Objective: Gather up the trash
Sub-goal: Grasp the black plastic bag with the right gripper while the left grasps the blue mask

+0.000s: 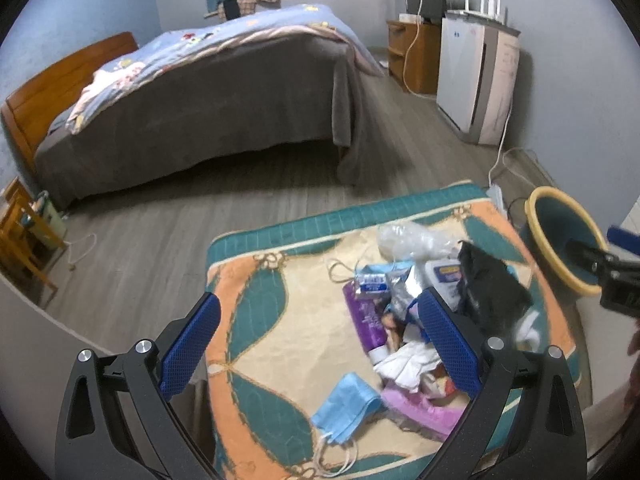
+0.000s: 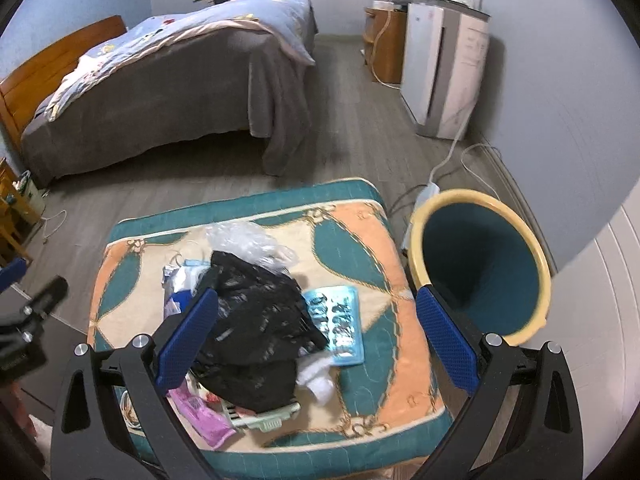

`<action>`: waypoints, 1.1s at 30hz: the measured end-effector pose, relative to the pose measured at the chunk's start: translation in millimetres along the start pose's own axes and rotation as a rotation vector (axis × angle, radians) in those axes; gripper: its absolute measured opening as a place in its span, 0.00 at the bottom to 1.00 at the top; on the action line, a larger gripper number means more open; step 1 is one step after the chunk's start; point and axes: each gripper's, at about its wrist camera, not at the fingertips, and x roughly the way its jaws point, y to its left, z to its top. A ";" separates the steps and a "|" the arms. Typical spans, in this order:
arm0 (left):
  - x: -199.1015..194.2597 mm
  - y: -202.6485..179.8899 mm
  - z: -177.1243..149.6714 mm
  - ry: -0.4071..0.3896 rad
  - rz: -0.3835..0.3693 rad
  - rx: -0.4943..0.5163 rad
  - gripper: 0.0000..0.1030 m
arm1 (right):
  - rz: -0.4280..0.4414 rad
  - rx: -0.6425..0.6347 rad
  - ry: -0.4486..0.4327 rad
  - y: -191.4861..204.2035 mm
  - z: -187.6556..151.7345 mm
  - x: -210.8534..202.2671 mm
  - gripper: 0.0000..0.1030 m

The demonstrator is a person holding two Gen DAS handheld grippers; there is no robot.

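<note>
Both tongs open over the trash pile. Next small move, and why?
Probably lower the right tongs onto the black plastic bag and close. Both tongs are open and empty, the bag tops the pile directly beneath them, and the trash bin sits just beside the cushion.

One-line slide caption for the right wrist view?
Open right gripper above crumpled black plastic bag on patterned cushion, beside yellow-rimmed teal bin.

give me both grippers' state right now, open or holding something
Left gripper: open, holding nothing, above the trash pile.
Right gripper: open, holding nothing, above the black plastic bag.
</note>
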 end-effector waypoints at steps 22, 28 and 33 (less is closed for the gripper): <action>77.1 -4.4 -82.6 0.265 -0.081 0.092 0.74 | 0.149 0.003 0.233 44.1 -8.1 67.6 0.78; 95.8 -7.7 -95.7 0.355 -0.113 0.094 0.66 | 0.156 -0.061 0.268 61.9 -15.9 73.6 0.73; 84.0 -10.8 -92.2 0.342 -0.149 0.069 0.61 | 0.137 -0.094 0.289 65.2 -20.9 79.8 0.72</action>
